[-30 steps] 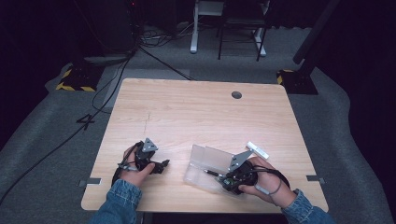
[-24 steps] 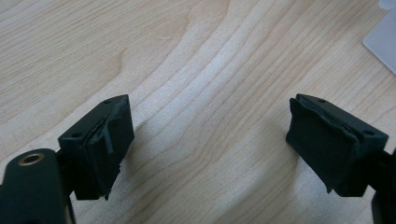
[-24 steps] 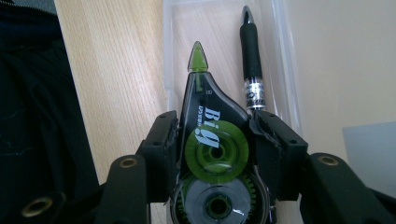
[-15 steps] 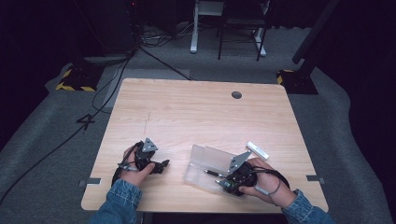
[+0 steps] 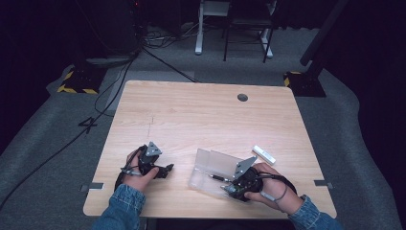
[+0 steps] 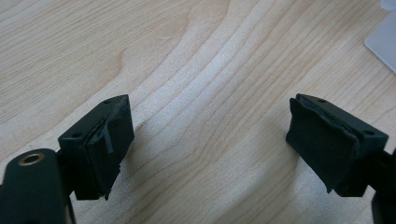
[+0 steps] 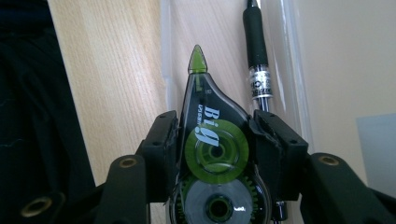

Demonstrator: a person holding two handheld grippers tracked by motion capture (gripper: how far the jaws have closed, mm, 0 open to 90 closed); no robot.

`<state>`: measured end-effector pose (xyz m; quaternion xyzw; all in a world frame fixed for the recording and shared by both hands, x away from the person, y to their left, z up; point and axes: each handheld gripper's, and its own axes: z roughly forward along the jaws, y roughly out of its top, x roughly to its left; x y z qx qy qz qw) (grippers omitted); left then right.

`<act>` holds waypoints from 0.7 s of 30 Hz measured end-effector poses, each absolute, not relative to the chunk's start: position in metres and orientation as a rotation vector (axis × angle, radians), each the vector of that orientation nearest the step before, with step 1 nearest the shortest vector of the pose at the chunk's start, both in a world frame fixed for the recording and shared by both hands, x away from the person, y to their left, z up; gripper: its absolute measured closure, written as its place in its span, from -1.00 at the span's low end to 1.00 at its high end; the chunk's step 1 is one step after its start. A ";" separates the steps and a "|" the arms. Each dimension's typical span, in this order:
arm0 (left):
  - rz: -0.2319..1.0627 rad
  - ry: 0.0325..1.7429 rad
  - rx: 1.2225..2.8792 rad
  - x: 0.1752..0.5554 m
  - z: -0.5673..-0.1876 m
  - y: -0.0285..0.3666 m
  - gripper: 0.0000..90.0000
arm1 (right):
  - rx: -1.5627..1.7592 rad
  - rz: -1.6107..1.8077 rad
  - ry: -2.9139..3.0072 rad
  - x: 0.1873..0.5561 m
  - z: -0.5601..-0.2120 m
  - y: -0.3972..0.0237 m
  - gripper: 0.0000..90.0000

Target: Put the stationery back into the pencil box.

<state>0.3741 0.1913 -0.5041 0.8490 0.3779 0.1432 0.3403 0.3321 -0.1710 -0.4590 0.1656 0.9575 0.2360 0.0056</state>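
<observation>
— Nearest the table's front edge? Right gripper (image 7: 215,140), clamped on a correction tape dispenser (image 7: 212,140), pads pressed to both its flanks, green tip pointed away from the camera.

— In the high view?

— Same right gripper (image 5: 229,188), in the person's right hand (image 5: 268,184), low over the near end of a clear plastic case (image 5: 213,167). Dispenser itself too small to pick out there.

— Inside the case?

— A black pen (image 7: 257,56), lying lengthwise along a clear wall, just beside the dispenser; upper end cut off by the frame. Hard to tell whether the dispenser rested on the case floor or hung just above it.

— Any writing?

— White letters on the dispenser's smoky shell, read as "Big"; smaller print beside them too fine to make out. A silver band with print on the pen, unreadable.

— Left side?

— Left gripper (image 6: 205,149), released, pads wide apart over bare wood, nothing between them. In the high view, left gripper (image 5: 163,168) on the table (image 5: 191,115), well apart from the case.

— Farther off?

— A small white block (image 5: 264,154) just beyond the case; kind unclear. Then a dark round grommet (image 5: 242,97) near the far edge.
</observation>
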 end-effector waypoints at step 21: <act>0.373 0.984 2.210 0.374 -0.504 0.191 -0.67 | 0.594 0.777 2.998 0.329 -0.454 -0.173 0.08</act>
